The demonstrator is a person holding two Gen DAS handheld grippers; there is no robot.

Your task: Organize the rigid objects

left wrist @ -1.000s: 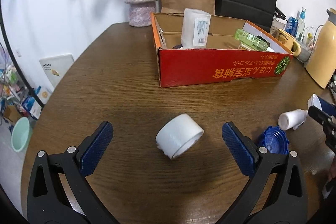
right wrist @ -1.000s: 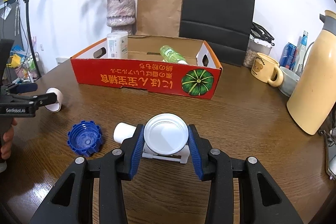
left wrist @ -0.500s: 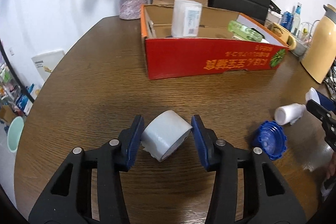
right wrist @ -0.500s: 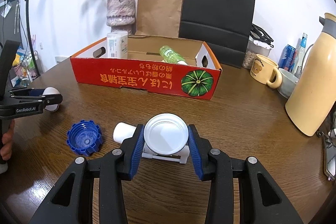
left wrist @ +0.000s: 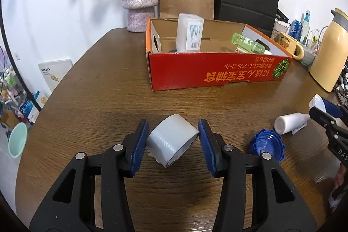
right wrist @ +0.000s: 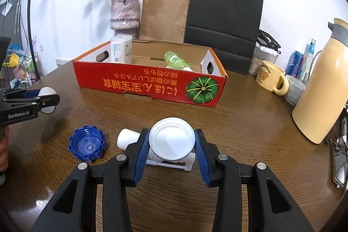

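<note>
A person is working two hand-held grippers over a brown wooden counter [left wrist: 97, 84], each one clenched on a white object. The left gripper [left wrist: 173, 141] is grasping a white roll of tape [left wrist: 171, 139], tilted with its open end facing low and to the right; its jaws have just been closing, and the blue pads are now pressing on both sides of the roll. In its own camera the roll seems to be hanging just above the wood, though that is hard to judge. The right gripper [right wrist: 172, 141] is gripping a round white lid [right wrist: 171, 138], its flat face turned toward the lens, directly over a white plastic fitting [right wrist: 167, 161] that is lying on the counter.

A blue screw cap [right wrist: 87, 146] is sitting open side up just to the left of the fitting, between the two grippers. Farther back, a red cardboard box [right wrist: 150, 85] printed with a green pumpkin is standing open, holding a white carton [right wrist: 121, 49] upright at its left end and a green bottle [right wrist: 175, 60] lying toward its right.

A pink vase [right wrist: 125, 13] of dried flowers, a brown paper bag [right wrist: 165, 16] and a black paper bag [right wrist: 224, 25] are lining the wall behind. A yellow mug [right wrist: 271, 79] and a cream thermos jug [right wrist: 322, 101] are standing at the right.
</note>
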